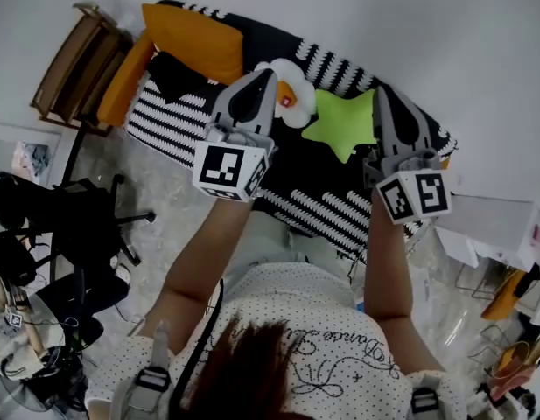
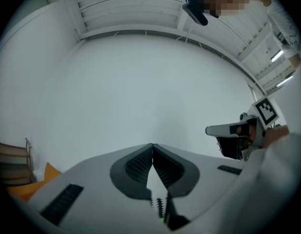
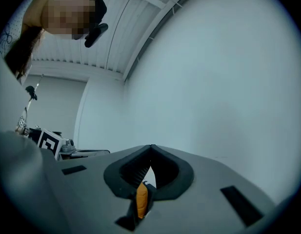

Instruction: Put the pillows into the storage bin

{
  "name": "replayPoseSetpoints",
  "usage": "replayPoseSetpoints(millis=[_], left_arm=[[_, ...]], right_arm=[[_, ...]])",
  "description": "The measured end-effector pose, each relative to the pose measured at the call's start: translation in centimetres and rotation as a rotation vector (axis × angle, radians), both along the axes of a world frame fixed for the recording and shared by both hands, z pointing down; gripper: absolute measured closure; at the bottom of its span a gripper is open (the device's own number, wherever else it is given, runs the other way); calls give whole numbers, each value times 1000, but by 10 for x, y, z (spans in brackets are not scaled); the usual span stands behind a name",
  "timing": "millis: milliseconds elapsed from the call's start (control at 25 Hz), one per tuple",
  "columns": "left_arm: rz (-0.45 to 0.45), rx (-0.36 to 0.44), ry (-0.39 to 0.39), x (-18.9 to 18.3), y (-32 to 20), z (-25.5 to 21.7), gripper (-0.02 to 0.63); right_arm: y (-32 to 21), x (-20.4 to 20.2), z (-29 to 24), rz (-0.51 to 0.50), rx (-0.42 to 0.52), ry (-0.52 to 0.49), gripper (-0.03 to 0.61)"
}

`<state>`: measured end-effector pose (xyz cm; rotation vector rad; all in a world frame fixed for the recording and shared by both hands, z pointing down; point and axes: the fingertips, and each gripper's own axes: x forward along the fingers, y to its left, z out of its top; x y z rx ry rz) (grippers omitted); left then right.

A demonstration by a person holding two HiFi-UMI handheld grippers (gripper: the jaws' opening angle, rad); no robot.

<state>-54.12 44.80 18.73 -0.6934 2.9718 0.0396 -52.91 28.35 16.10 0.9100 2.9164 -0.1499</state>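
Both tongs are closed with nothing in them. Your left gripper has its jaw tips pressed together. Your right gripper is the same, with only a sliver of orange showing through the gap behind its tips. You hold both out in front of you above the couch, which has a black-and-white striped cover and runs slantwise along the white wall. The pillows all lie on that couch. The orange pillow, the biggest, leans at the far left end. The green star pillow lies between your two grippers, just beside the right one. The white flower pillow, the smallest, sits against the left gripper's tip and touches the star.
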Motion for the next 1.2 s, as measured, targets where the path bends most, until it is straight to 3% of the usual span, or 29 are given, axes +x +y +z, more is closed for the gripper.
replayPoseSetpoints(millis=[280, 480, 1000, 1200], left_arm=[[119, -1, 28, -88, 15, 16, 610], [123, 1, 94, -122, 24, 58, 611], [61, -6, 230, -174, -2, 192, 610], [78, -11, 258, -184, -27, 253, 611]], right_arm=[[19, -60, 23, 130, -6, 52, 568], [17, -85, 73, 168, -3, 144, 568], [-46, -135, 227, 234, -12, 320, 568], [-59, -152, 283, 234, 8, 319, 566]])
